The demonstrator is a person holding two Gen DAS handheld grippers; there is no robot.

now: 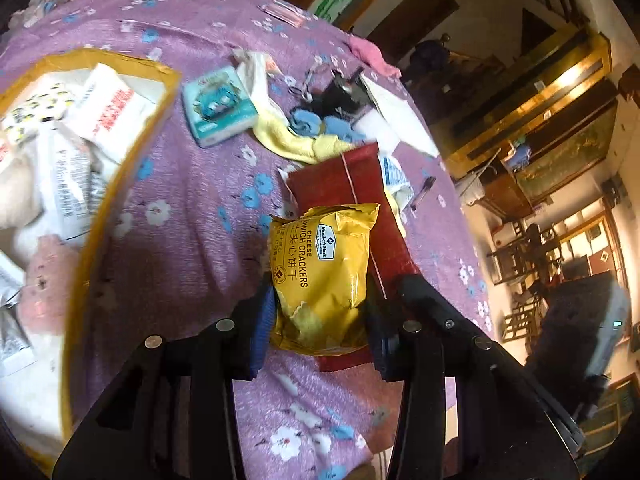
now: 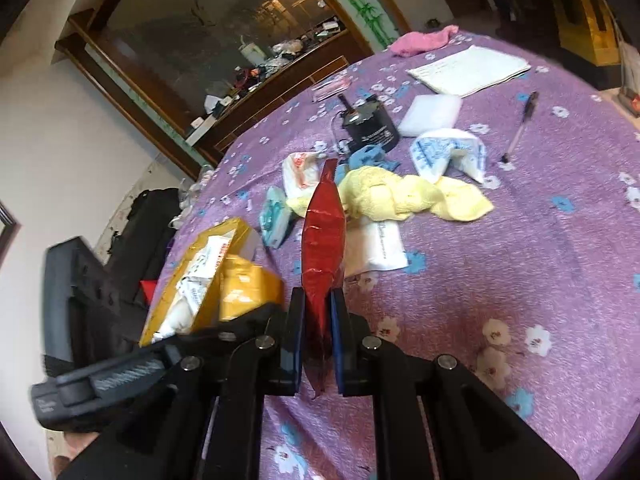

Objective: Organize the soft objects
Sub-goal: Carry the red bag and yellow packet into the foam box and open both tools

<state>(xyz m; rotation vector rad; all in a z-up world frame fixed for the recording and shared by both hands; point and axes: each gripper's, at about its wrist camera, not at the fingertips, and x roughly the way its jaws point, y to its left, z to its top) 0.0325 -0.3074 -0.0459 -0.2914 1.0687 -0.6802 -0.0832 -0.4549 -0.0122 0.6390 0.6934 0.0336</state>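
Above the worktop (image 1: 192,200), each hand-held gripper grasps one packet: left (image 1: 316,320) the yellow cracker bag (image 1: 320,276), right (image 2: 316,344) the red packet (image 2: 322,236), either liable to slip before reaching the box (image 1: 120,184) at nine o'clock.

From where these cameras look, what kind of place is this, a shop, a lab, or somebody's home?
Most likely a lived-in home. The work surface is covered with a purple floral cloth strewn with household bits such as a yellow towel and a pen, and wooden chairs and a glass-fronted cabinet stand around it.
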